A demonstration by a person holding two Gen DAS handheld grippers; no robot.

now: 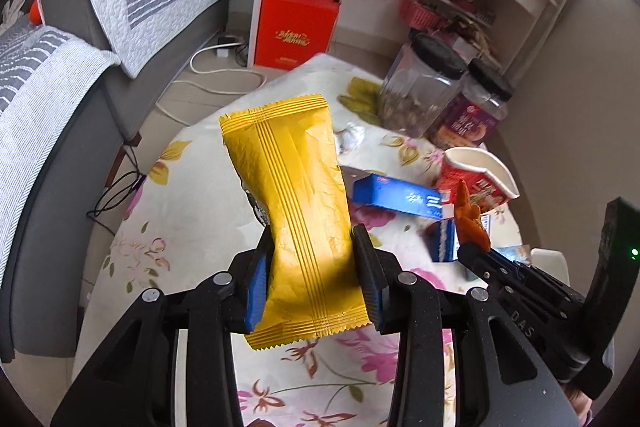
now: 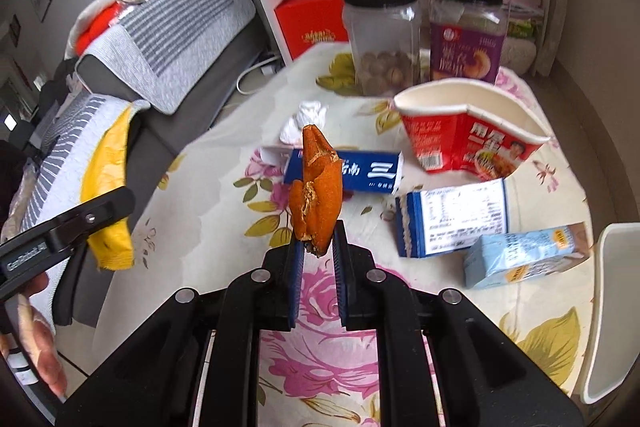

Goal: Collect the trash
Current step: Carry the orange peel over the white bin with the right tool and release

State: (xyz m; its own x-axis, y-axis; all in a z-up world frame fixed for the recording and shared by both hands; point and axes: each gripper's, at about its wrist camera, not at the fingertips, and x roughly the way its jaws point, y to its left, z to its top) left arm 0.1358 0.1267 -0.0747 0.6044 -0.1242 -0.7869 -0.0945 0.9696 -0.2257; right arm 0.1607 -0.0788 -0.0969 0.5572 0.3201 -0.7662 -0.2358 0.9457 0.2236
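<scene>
My left gripper (image 1: 314,247) is shut on a yellow snack wrapper (image 1: 296,195), which stands upright between its blue pads above the flowered table (image 1: 192,239). The right gripper (image 2: 316,247) is shut on a piece of orange peel (image 2: 316,187), held by its lower end above the table. In the left wrist view the right gripper (image 1: 474,249) shows at the right with the peel (image 1: 470,217). In the right wrist view the left gripper's arm (image 2: 68,227) and the wrapper (image 2: 108,187) show at the left.
On the table lie a dark blue box (image 2: 344,167), a crushed red paper cup (image 2: 468,131), a blue-and-white carton (image 2: 452,219), a light blue box (image 2: 524,255), crumpled tissue (image 2: 304,119) and two black-lidded jars (image 2: 382,39). A white chair (image 2: 612,307) stands right, a grey sofa (image 1: 60,131) left.
</scene>
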